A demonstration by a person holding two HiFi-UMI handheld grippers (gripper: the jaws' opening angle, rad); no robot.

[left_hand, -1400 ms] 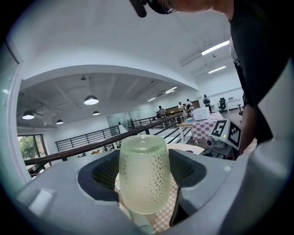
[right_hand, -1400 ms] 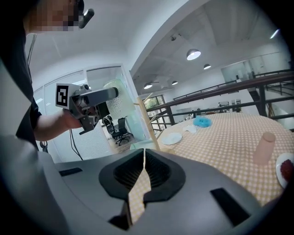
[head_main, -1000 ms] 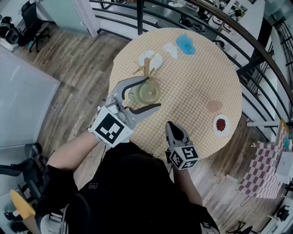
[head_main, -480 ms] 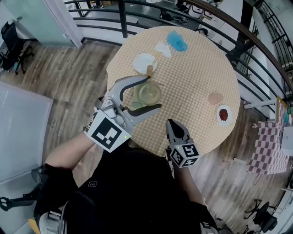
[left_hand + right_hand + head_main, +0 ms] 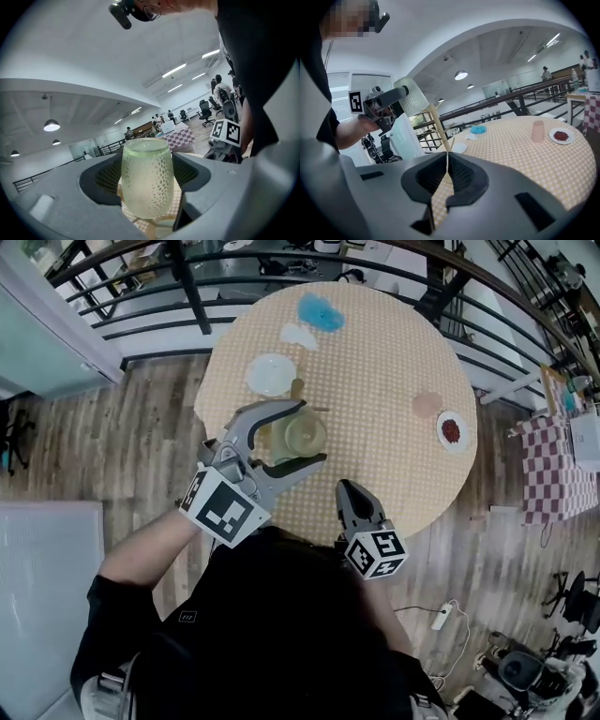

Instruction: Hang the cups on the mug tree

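The left gripper was clamped on a pale green, frosted, dimpled cup mid-frame, and the right gripper was fully closed on nothing.

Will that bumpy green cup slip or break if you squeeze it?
The green cup probably won't slip: its dimpled wall gives the fingers some grip. It looks like frosted glass, so it could break if squeezed hard or dropped.

Open-plan office mezzanine; office chairs, ceiling strip lights, black railing, wood-plank floor.
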